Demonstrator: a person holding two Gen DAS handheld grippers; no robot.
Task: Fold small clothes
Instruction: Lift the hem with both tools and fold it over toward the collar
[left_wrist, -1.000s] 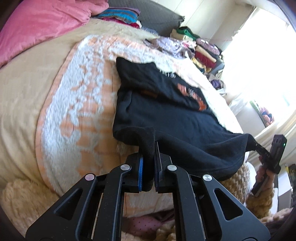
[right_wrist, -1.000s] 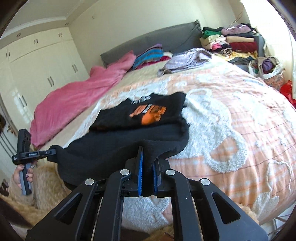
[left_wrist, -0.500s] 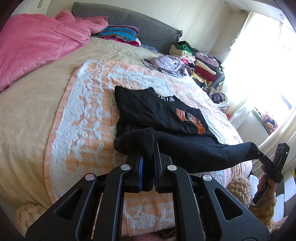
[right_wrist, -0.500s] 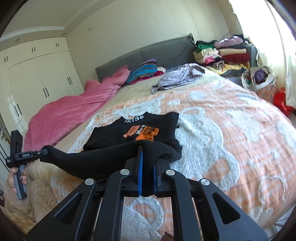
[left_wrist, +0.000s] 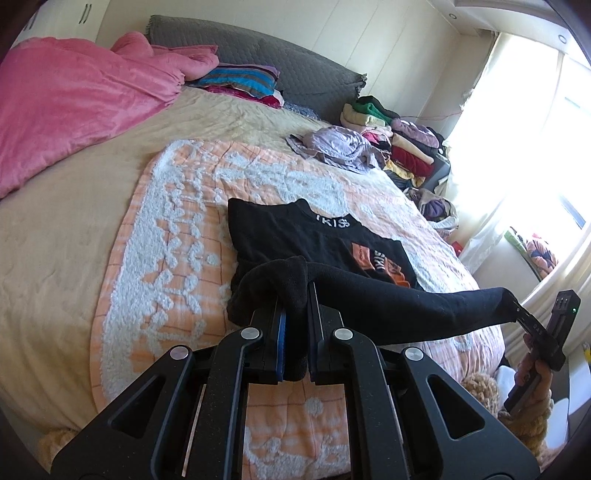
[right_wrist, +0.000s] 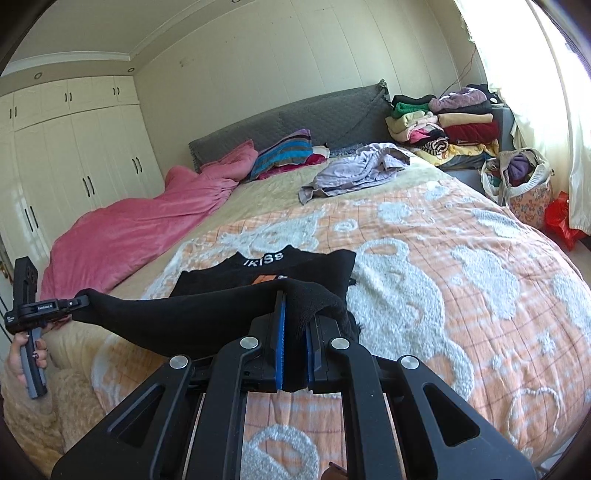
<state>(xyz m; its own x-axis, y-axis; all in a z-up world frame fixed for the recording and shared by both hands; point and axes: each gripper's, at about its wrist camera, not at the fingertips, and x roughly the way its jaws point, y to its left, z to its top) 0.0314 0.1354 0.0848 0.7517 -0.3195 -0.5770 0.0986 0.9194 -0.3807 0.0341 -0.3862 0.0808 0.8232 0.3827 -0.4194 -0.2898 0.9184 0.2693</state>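
Left gripper (left_wrist: 295, 325) jaws clamped on one bottom corner of the black shirt (left_wrist: 317, 240), fabric bunched between the blue pads. Right gripper (right_wrist: 293, 339) jaws clamped on the other bottom corner, same bunching. Hem edge lifted and stretched taut between the two, off the bed; in the left wrist view the right gripper (left_wrist: 517, 312) shows at far right pinching the hem end, and in the right wrist view the left gripper (right_wrist: 79, 301) shows at far left doing the same, held by a hand (right_wrist: 26, 354). Upper part of the shirt lies flat on the orange-and-white blanket (left_wrist: 177, 229), collar with white lettering toward the headboard (right_wrist: 295, 118), orange print partly covered by the raised hem. Further out: pink duvet (left_wrist: 74, 96), lilac garment (right_wrist: 354, 168) crumpled near the pillows, stacked folded clothes (right_wrist: 454, 122) at the bedside, white wardrobe (right_wrist: 74, 147).
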